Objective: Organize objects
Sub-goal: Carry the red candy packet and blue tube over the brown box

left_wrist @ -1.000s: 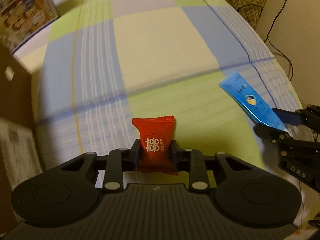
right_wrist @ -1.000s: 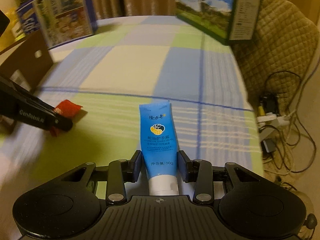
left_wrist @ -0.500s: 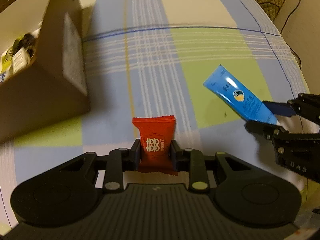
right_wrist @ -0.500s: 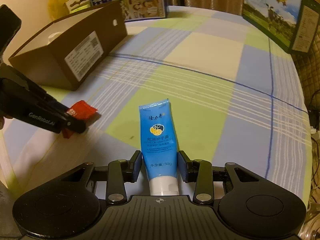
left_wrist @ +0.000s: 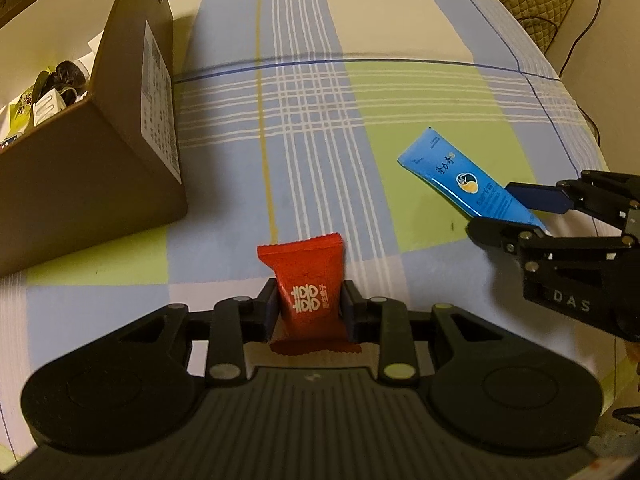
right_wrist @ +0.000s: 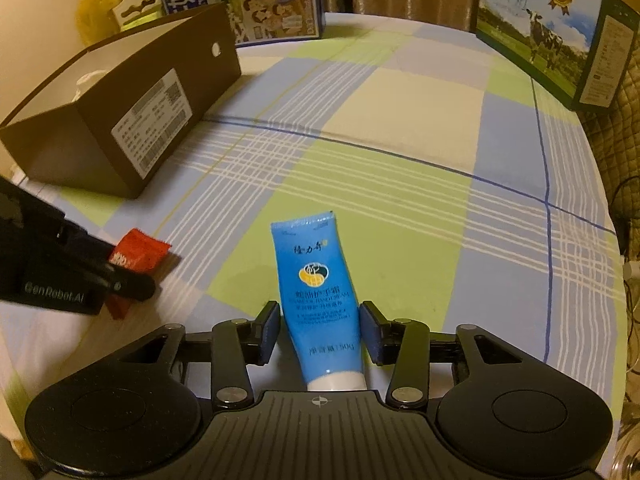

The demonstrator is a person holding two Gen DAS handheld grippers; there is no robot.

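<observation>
Left gripper pinches the red sachet across its middle, jaws pressed flat against the packet so the crimped top stands up clear of the checked cloth, while the open brown box sits at about ten o'clock from it, likely the place the sachet is meant to go. Right gripper carries the blue tube cap-end inward with its crimped tail pointing to twelve o'clock; its pads look barely parted from the tube, so I cannot tell how firmly it grips, and the box lies at ten o'clock in its view too
</observation>
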